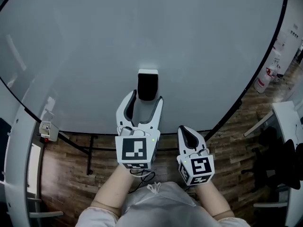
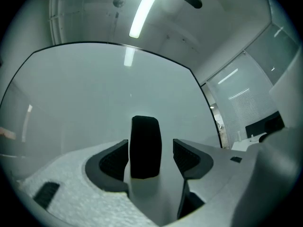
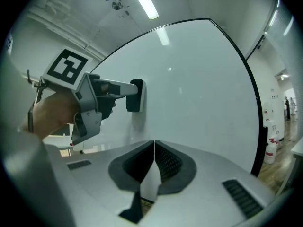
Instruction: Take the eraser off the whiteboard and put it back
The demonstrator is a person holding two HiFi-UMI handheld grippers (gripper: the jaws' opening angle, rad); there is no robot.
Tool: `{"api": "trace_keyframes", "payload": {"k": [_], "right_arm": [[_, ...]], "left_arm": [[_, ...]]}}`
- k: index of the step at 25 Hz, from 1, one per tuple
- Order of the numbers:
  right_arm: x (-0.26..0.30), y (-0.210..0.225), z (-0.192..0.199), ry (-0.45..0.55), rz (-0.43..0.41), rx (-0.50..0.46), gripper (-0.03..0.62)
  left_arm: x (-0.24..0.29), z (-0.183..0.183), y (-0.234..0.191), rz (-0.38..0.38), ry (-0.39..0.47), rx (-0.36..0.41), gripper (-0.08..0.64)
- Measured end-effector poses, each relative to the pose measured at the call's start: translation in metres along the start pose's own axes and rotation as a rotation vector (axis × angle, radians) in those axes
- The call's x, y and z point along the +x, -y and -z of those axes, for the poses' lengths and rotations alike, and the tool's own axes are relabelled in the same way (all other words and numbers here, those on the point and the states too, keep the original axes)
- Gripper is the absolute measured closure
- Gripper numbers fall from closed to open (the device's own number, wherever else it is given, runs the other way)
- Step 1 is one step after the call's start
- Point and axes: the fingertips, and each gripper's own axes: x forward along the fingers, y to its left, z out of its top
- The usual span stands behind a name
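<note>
The left tongs (image 1: 145, 100) gape wide astride the eraser (image 1: 147, 85), pads clear of both its sides; the right tongs (image 1: 188, 134), lower right, are closed and empty. The eraser sits on the whiteboard (image 1: 142, 32), which fits either a grip about to close or a release done. Either way, keep the jaws square so no pad knocks it.

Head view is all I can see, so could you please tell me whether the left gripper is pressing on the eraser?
Observer: No. The left gripper view shows the eraser between the jaws of the left gripper, with a gap on each side.
Operator: Thank you. Is it seated on the whiteboard?
Observer: From the side, in the right gripper view, its back appears flat against the board.
Operator: And the right gripper?
Observer: Its jaws are shut together, with nothing between them.
</note>
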Motion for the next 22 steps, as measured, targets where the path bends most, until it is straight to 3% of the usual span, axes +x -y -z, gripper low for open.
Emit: {"api": "trace_keyframes", "payload": {"k": [7,17,22], "right_arm": [[0.004,0.002,0.015,-0.039,0.002,0.028,0.566],[0.004,0.002,0.019,-0.052,0.003,0.044,0.566],[0.001,0.003,0.022,-0.055,0.007,0.044,0.566]], "left_arm": [[0.034,-0.008,-0.006,-0.024,-0.009,0.02,0.267],[0.042,-0.011,-0.018,-0.171,0.049,0.11,0.284],[0.042,-0.01,-0.018,-0.171,0.06,0.106,0.291]]}}
